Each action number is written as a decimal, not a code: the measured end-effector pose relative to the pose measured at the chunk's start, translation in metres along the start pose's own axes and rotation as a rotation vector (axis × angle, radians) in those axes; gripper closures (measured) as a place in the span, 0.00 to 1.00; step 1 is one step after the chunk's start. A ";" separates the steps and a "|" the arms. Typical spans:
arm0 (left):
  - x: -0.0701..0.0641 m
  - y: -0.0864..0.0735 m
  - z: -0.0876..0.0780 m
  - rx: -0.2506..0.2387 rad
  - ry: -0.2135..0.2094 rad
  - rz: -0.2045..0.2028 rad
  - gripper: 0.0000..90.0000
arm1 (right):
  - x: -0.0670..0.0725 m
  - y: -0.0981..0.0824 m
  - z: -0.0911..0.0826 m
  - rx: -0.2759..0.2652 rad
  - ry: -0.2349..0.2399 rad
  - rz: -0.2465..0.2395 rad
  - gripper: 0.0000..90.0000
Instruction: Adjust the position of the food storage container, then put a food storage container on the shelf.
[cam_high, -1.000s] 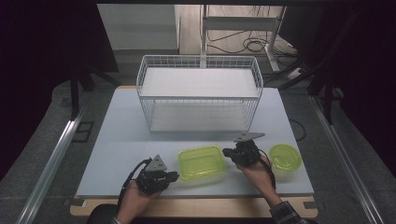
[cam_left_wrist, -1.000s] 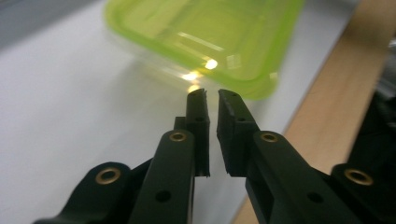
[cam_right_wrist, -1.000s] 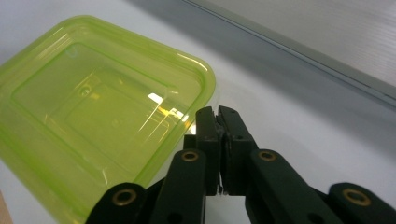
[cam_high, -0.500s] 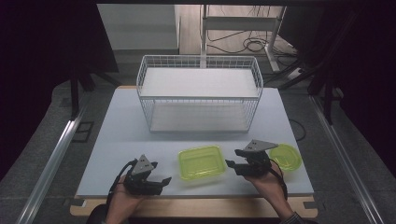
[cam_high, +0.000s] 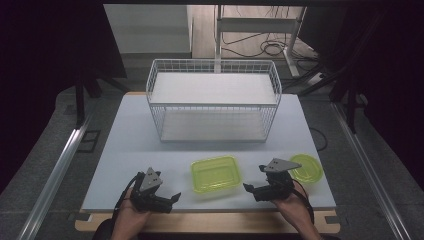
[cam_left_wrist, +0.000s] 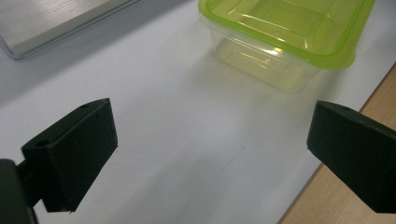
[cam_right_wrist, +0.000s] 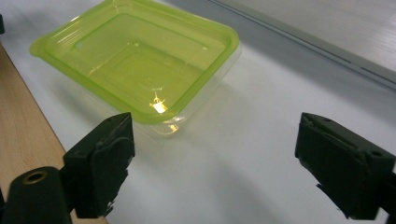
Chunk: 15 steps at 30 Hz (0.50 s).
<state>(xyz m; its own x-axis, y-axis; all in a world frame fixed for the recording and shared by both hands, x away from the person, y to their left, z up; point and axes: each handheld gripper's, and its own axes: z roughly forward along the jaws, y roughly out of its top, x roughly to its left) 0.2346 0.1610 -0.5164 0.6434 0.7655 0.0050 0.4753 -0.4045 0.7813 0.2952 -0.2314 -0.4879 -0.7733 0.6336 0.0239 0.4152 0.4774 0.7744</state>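
White table (cam_high: 125, 150) fills the frame centre; wire basket (cam_high: 213, 100) sits upper centre, empty. Lower centre: green rectangular container (cam_high: 215, 173), lid off, w/ a round green lid (cam_high: 306, 167) lower right. Your left gripper (cam_high: 159, 197) and right gripper (cam_high: 256, 189) flank the container, jaws wide apart, holding nothing, probably staged for a two-sided pickup.

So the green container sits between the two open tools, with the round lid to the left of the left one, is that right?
Not quite: the round lid lies beside the right tool, as the high view shows. The green container does sit between that and the left tool, both open.
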 end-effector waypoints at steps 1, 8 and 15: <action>0.000 0.000 0.000 0.000 0.004 0.003 0.01 | 0.000 -0.001 0.000 0.001 0.003 0.000 0.13; -0.001 0.000 0.000 0.003 0.018 0.018 0.01 | -0.001 -0.004 0.002 0.016 0.012 0.000 0.09; -0.002 0.000 0.002 0.011 0.016 0.033 0.01 | -0.002 -0.004 0.005 0.042 -0.006 0.024 0.06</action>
<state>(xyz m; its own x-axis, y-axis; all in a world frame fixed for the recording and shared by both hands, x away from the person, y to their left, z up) 0.2341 0.1584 -0.5179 0.6491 0.7596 0.0409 0.4602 -0.4349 0.7740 0.2975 -0.2318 -0.4938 -0.7602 0.6485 0.0386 0.4534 0.4871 0.7464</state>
